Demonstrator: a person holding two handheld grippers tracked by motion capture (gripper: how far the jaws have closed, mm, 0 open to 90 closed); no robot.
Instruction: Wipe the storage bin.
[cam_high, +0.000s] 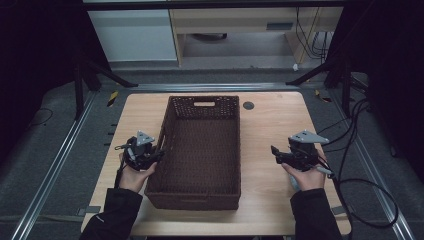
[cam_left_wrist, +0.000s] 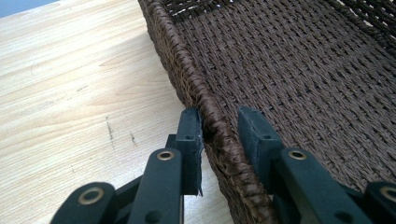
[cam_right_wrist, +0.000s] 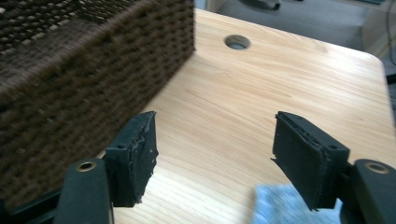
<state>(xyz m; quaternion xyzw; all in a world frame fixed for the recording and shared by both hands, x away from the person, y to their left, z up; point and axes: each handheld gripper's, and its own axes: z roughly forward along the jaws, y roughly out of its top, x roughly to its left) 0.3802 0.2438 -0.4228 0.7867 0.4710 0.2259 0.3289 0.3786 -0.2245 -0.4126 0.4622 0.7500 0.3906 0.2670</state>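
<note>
Basket (cam_high: 202, 150), wicker, long axis running away from the person: left rim straddled, seemingly clamped, by left gripper (cam_left_wrist: 219, 126); right gripper (cam_right_wrist: 215, 140) spread empty, basket wall beside its left jaw.

Hidden and unclear bits, table with basket

Left gripper (cam_left_wrist: 219, 128) straddles the basket (cam_left_wrist: 299, 70) rim; whether both pads press it cannot be told. Basket's near corner and far wall cut off by the frame there. Right gripper (cam_right_wrist: 215, 154) view: basket side (cam_right_wrist: 93, 84) blurred, a pale blue patch (cam_right_wrist: 285, 205) at the bottom edge smeared, cut off, unidentifiable. High view: person's forearms cut off at the bottom.
</note>
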